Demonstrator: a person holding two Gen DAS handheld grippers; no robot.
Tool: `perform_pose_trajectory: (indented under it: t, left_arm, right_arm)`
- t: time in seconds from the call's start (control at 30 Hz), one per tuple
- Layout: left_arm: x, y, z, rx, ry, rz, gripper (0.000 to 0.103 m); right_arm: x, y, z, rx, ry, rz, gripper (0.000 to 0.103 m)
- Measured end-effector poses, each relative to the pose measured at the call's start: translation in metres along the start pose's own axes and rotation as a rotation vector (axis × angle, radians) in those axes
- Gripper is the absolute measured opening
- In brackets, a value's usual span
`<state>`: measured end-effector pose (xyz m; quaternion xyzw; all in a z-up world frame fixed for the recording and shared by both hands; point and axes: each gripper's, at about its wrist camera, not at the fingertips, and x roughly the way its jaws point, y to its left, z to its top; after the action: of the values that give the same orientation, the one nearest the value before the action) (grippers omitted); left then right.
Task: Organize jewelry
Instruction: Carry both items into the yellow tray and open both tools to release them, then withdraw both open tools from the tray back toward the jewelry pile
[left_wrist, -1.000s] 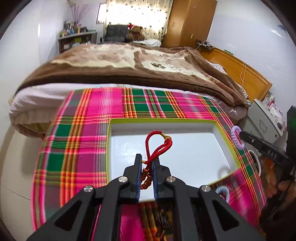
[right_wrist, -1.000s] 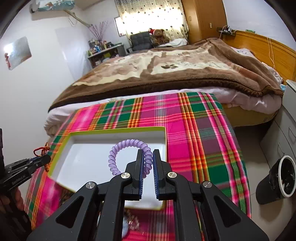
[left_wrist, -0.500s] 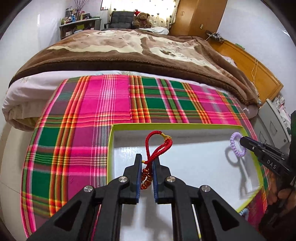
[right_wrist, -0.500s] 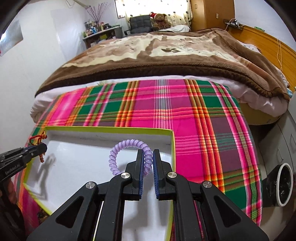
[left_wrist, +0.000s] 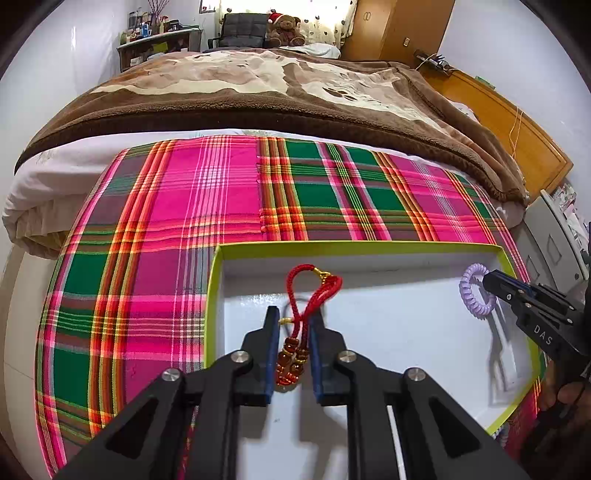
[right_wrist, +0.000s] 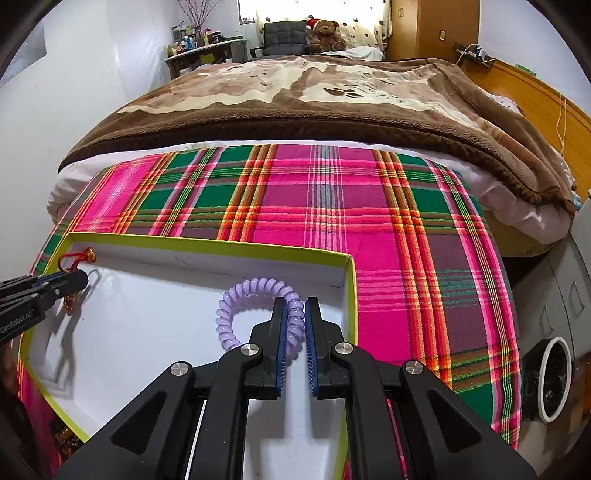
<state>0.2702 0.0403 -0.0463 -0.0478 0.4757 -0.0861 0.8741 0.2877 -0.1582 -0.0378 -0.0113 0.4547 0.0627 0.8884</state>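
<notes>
left tool (left_wrist: 292, 325): fingers parted, red cord bracelet (left_wrist: 306, 299) loose between them, lower centre over white tray (left_wrist: 388, 249), likely dropping it | right tool (right_wrist: 295, 314): clamped on purple coil band (right_wrist: 255, 291), centre, carried over tray

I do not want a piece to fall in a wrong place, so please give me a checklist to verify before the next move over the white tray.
1. Left gripper over the tray: ok, above its white floor.
2. Left grip on the red cord bracelet: not ok, the jaws stand wider than the cord.
3. Bracelet resting on the floor: cannot tell.
4. Right gripper shut on the purple spiral band: ok.
5. Band inside the rim: ok, near the far right corner.
6. Grippers apart: ok, at opposite sides of the tray.
</notes>
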Motion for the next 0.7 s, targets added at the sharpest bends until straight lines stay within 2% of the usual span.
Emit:
perform_pose_trajectory:
  t: [0.1, 0.27, 0.43, 0.7]
  left_arm:
    - [-0.002, -0.002, 0.000, 0.007, -0.004, 0.007, 0.031]
    - [-0.003, -0.003, 0.000, 0.010, -0.002, 0.009, 0.033]
    - [-0.009, -0.003, -0.001, 0.007, -0.014, 0.007, 0.043]
    - [-0.046, -0.006, -0.012, 0.018, -0.077, -0.020, 0.049]
  right_arm:
    - [0.001, 0.000, 0.000, -0.001, 0.003, -0.005, 0.010]
    - [0.000, 0.000, 0.002, 0.010, -0.002, 0.001, 0.010]
    - [-0.007, -0.004, 0.002, 0.023, -0.023, 0.015, 0.020]
    - [-0.036, -0.004, -0.004, 0.046, -0.080, 0.067, 0.020]
